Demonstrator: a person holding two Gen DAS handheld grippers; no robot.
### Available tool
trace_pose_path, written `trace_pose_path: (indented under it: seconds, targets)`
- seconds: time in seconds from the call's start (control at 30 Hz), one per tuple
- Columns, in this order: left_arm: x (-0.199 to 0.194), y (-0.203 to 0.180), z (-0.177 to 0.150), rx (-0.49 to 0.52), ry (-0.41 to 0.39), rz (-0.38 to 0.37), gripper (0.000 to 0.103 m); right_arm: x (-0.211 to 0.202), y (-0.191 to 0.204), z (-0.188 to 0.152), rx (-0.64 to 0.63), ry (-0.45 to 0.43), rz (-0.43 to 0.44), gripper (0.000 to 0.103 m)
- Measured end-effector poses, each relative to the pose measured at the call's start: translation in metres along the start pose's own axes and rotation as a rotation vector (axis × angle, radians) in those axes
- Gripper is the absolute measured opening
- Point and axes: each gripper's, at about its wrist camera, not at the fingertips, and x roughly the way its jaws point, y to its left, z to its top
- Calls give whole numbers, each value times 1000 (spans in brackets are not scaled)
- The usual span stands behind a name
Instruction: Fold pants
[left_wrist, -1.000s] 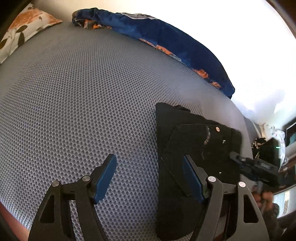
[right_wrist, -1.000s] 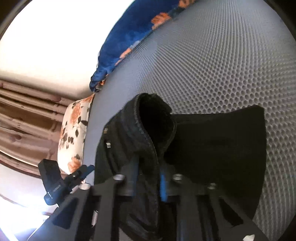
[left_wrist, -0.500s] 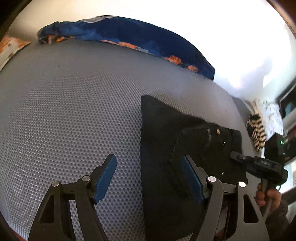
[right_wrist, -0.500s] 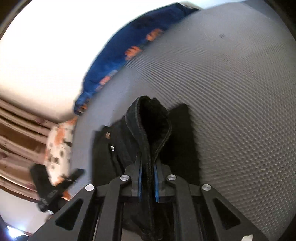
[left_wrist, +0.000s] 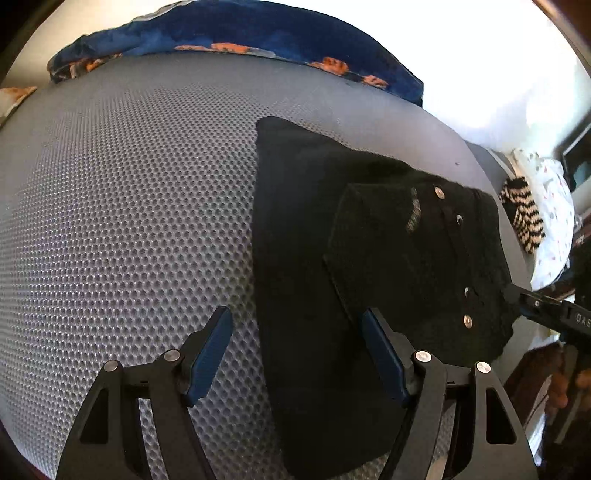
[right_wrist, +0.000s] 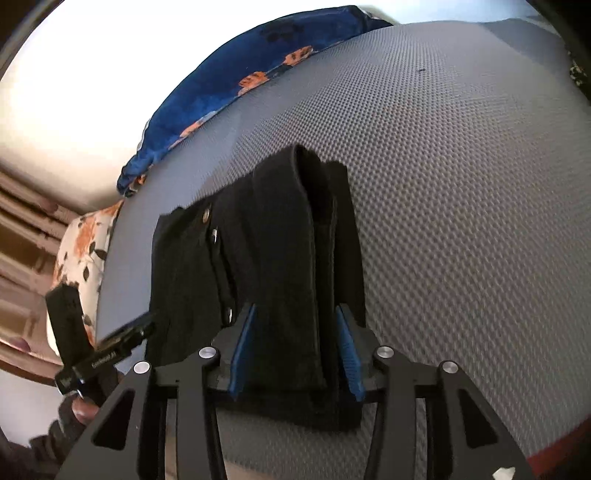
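Observation:
The black pants (left_wrist: 369, 258) lie folded in a thick stack on the grey mesh mattress (left_wrist: 129, 221), waistband studs showing. My left gripper (left_wrist: 295, 347) is open above the stack's left edge; its right finger hovers over the cloth and holds nothing. In the right wrist view the pants (right_wrist: 280, 258) lie between my right gripper's (right_wrist: 293, 343) blue pads. Its jaws stand apart on either side of a raised fold, and the cloth rests on the mattress (right_wrist: 461, 184).
A blue floral blanket (left_wrist: 240, 33) lies bunched along the mattress's far edge, also seen in the right wrist view (right_wrist: 236, 81). A floral pillow (right_wrist: 85, 243) sits at one corner. Striped and white laundry (left_wrist: 524, 218) lies beyond the mattress.
My right gripper had the pants' fold pinched and raised; it has lowered the fold onto the stack and its jaws have opened. The left gripper stayed open and shifted slightly.

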Motion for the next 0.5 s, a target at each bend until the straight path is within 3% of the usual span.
trace_pose_path:
  seconds: [0.5]
  targets:
    - [-10, -16, -15, 51, -6, 76, 73, -5, 20, -13, -68, -28, -91, 29]
